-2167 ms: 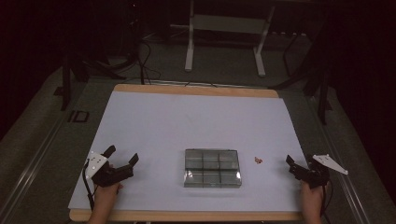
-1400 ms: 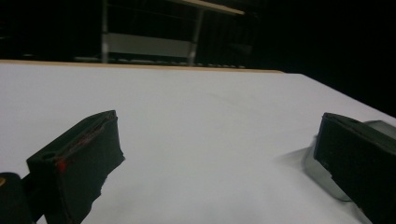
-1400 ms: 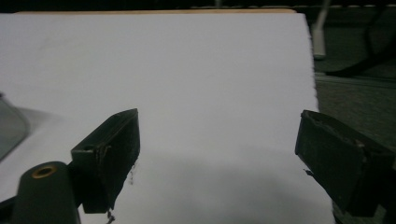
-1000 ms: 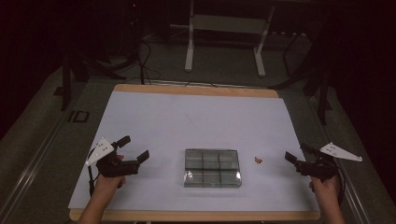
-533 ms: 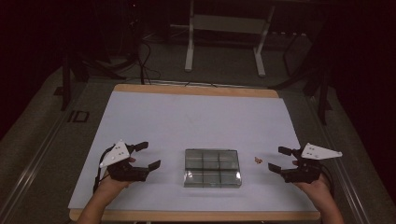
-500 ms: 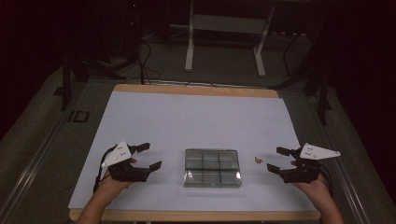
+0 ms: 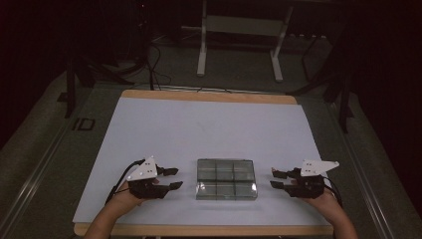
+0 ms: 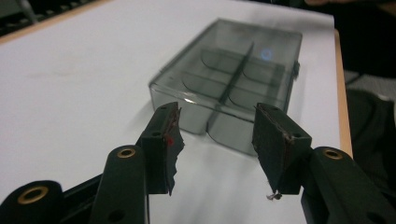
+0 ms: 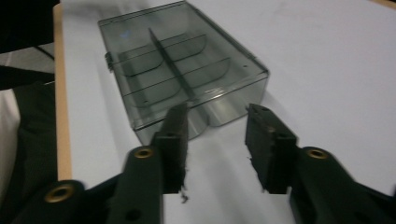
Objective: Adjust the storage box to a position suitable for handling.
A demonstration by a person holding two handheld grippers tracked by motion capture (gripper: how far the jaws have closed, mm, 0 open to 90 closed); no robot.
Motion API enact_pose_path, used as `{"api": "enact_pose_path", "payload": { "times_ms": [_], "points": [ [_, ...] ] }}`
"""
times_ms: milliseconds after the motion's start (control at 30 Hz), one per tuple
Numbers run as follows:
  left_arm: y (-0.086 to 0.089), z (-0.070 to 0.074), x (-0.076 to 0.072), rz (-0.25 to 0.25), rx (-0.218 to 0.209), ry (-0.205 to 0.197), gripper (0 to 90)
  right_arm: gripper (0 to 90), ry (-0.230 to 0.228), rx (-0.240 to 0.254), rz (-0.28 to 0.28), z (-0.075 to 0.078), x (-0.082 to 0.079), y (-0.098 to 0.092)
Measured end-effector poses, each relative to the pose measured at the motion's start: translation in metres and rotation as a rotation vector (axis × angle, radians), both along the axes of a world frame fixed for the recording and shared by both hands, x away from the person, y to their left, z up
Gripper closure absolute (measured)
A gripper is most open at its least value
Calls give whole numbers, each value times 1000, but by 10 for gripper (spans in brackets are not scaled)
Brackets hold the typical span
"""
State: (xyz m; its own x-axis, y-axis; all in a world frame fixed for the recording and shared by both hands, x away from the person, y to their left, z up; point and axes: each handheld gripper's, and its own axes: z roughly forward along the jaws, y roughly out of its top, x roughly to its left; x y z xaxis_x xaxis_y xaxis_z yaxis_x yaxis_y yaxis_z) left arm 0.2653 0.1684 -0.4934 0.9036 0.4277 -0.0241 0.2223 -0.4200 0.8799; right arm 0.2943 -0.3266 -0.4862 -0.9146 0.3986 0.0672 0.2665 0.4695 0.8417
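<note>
Both tongs have swung inward from the table's outer sides and now face each other. A smoky transparent plastic box with inner dividers (image 7: 226, 178), lid closed, lies between them on the white table (image 7: 209, 129). The left gripper (image 7: 170, 178) and right gripper (image 7: 274, 179) stand near its ends, jaws apart, holding nothing. A two-sided approach seems underway.

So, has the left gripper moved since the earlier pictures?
Yes. The left gripper has moved right, toward the clear compartment box, which has stayed in place on the table. Its jaws are open.
</note>
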Motion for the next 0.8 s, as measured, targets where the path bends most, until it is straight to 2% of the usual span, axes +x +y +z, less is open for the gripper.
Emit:
{"api": "enact_pose_path", "payload": {
  "times_ms": [100, 200, 267, 367, 400, 433, 567, 700, 800],
  "points": [
    [-5, -4, 2, -28, 35, 15, 560, 694, 4, -10, 24, -3, -1, 4],
    [-9, -8, 3, -42, 60, 25, 593, 716, 16, -40, 49, -7, 0, 7],
    [-12, -11, 4, -27, 82, 25, 594, 751, 21, -58, 61, -9, 0, 10],
    [-15, -13, 7, -26, 99, 44, 643, 802, 28, -71, 74, -11, 2, 11],
    [-18, -16, 9, -27, 139, 57, 643, 821, 36, -79, 78, -12, 2, 12],
    [-19, -18, 10, -32, 147, 60, 698, 870, 44, -100, 86, -15, 3, 14],
    [-26, -23, 10, -59, 183, 66, 800, 896, 62, -142, 94, -23, 5, 18],
    [-34, -26, 11, -65, 204, 74, 807, 896, 69, -157, 95, -29, 5, 22],
    [-38, -27, 13, -73, 214, 73, 868, 897, 71, -159, 102, -32, 6, 24]
  ]
}}
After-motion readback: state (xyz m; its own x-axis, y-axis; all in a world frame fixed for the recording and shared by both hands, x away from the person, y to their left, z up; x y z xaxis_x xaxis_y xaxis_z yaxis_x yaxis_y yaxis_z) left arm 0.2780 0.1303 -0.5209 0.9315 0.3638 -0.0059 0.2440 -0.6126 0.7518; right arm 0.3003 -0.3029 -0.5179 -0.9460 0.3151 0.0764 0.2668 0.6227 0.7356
